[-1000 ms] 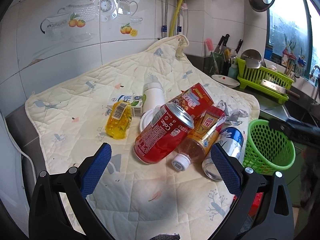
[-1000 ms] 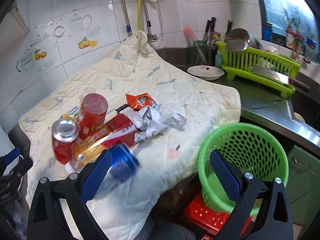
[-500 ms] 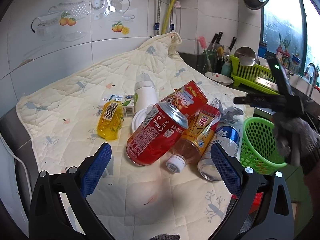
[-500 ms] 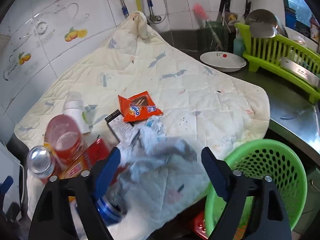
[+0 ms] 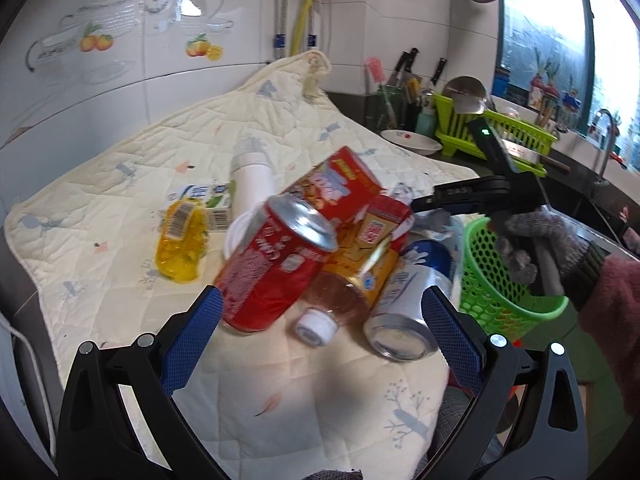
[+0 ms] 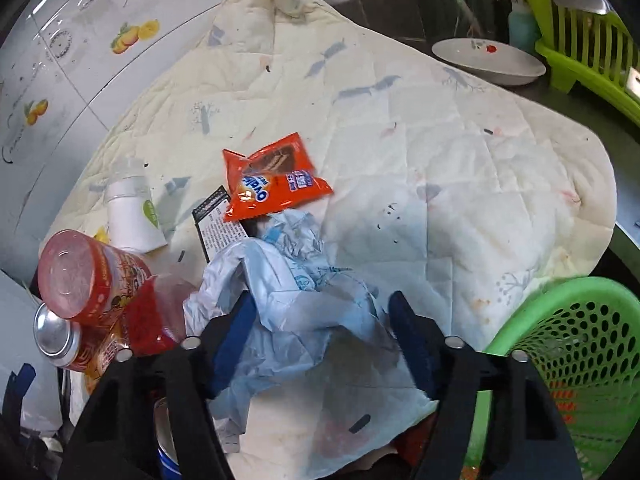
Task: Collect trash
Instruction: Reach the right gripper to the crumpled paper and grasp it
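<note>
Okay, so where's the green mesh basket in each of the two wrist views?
Left wrist: green basket at right of centre, beside the cans, partly behind the gloved right hand.
Right wrist: green basket in the bottom right corner, just off the quilt's edge.
Shared landmark: the cream quilted cloth with the trash lying on it.

The right tongs [image 6: 320, 340] have been closing around crumpled plastic [image 6: 288, 300], perhaps touching it; green basket [image 6: 580, 344] beside.

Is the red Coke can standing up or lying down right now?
Tipped over: the red Coke can lies on its side, its silver top facing up-right, leaning against the bottle.
</note>
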